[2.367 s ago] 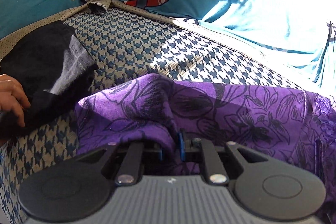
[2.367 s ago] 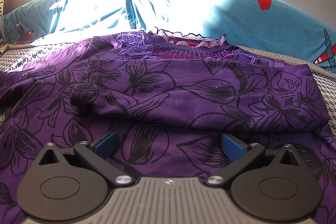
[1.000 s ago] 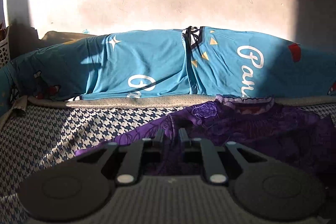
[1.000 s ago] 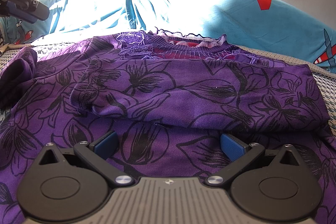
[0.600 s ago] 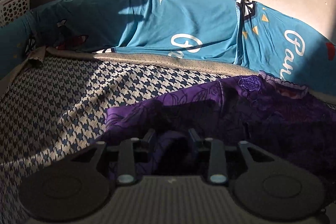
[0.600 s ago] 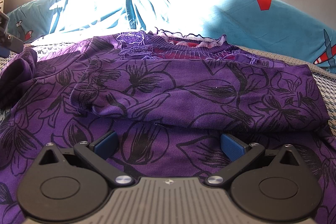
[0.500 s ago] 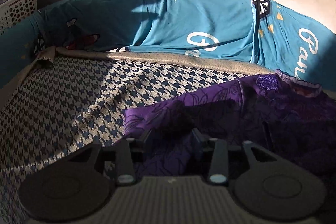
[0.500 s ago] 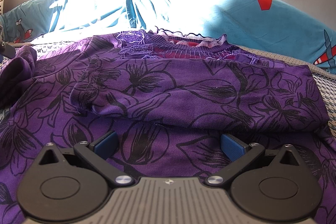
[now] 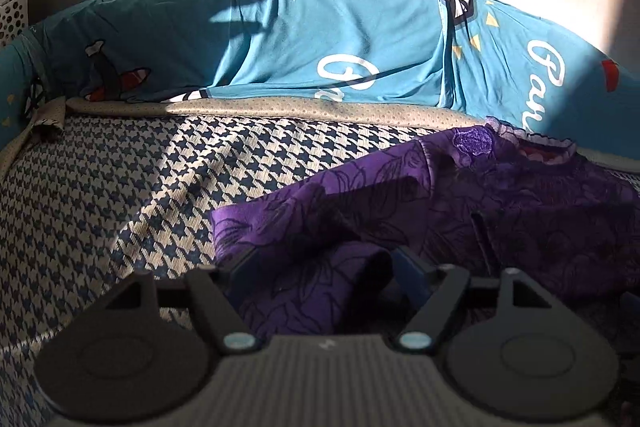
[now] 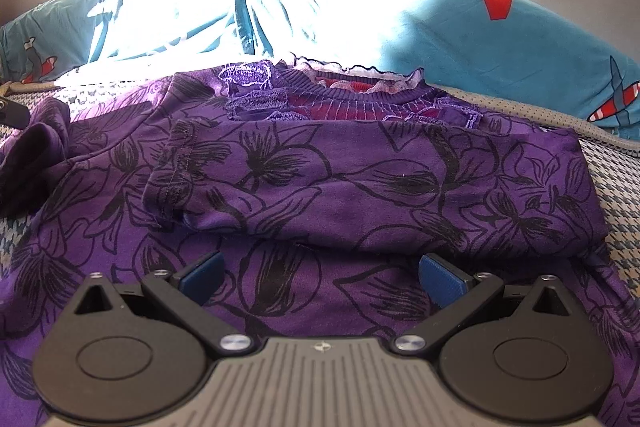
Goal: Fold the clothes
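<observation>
Opened now, left tool (image 9: 326, 269) straddles sleeve of purple top (image 10: 360, 179), collar away; right tool (image 10: 320, 277) wide, empty.

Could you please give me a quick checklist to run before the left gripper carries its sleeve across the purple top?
1. Left gripper around the left sleeve: fabric sits between the fingers, jaws partly apart; firm grip: cannot tell.
2. Right gripper free: ok, open, nothing between its fingers, over the lower body of the purple floral top.
3. Right sleeve already folded across the chest: ok.
4. Neckline flat and visible: ok.
5. Landing area on the chest free of other items: ok.
6. Hem straight: cannot tell, out of view.
</observation>
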Demonstrator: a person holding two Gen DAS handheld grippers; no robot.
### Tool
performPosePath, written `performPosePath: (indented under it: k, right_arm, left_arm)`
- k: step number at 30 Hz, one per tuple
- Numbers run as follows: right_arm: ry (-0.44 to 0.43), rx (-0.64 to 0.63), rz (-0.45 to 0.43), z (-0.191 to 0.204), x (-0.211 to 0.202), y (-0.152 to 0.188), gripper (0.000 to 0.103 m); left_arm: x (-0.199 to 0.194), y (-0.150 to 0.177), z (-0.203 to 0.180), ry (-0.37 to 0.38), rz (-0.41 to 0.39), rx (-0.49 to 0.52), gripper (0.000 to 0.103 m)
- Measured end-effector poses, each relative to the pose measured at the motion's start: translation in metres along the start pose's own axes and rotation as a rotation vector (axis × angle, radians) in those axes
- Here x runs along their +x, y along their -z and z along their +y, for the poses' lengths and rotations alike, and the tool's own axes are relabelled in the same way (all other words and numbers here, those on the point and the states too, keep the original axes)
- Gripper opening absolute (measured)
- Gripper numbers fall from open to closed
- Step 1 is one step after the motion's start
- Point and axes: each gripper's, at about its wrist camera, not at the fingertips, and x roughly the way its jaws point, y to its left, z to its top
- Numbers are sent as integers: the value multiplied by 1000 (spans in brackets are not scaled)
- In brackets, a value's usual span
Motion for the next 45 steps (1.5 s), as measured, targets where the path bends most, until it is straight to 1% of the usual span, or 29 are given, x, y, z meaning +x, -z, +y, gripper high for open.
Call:
performPosePath:
  k: [1, 3, 5, 6, 8, 9, 11, 13, 16, 19, 20, 24, 26, 29, 39, 45]
  right_arm:
    - [-6, 15, -16, 0, -4, -2, 103]
    - [-68, 20, -49, 3, -12, -9, 103]
    - [-111, -9, -96, 13, -19, -14, 103]
    - [-133, -40, -115, 21, -23, -16, 103]
    - [-183, -111, -135, 39, -27, -18, 100]
    - [-202, -140, -143, 48, -28, -18, 99]
    - [-224, -203, -157, 71, -30, -18, 96]
    - [-247, -249, -164, 88, -30, -17, 95]
    - [-268, -286, -170, 106, -28, -19, 89]
    - [-289, -315, -187, 120, -27, -20, 86]
    - [-292, -327, -192, 125, -26, -20, 82]
    - [-293, -403, -220, 143, -24, -19, 73]
    - [-291, -451, -238, 152, -22, -17, 65]
    - [-286, -522, -265, 164, -20, -14, 61]
    - [-269, -761, -354, 207, -12, -3, 59]
    - [-263, -800, -397, 216, -10, -2, 59]
  left_arm:
    - [-1, -2, 3, -6, -5, -21, 72]
    - [-1, -6, 14, -26, -11, -85, 73]
    - [2, -10, 28, -61, 4, -153, 74]
    - [4, -10, 33, -87, 17, -168, 74]
    - [10, -8, 41, -109, 37, -195, 75]
    - [12, -7, 45, -110, 49, -209, 80]
    - [19, -3, 51, -116, 85, -237, 84]
    - [23, -1, 56, -124, 104, -251, 84]
    - [21, -2, 60, -119, 98, -264, 84]
    - [19, -4, 64, -127, 90, -273, 91]
    - [20, -4, 65, -132, 94, -278, 93]
    - [21, -5, 71, -143, 102, -284, 93]
    - [22, -4, 75, -152, 103, -283, 93]
    - [22, -4, 81, -162, 105, -282, 93]
    - [21, -1, 102, -179, 127, -293, 94]
    - [20, -1, 108, -176, 129, -312, 94]
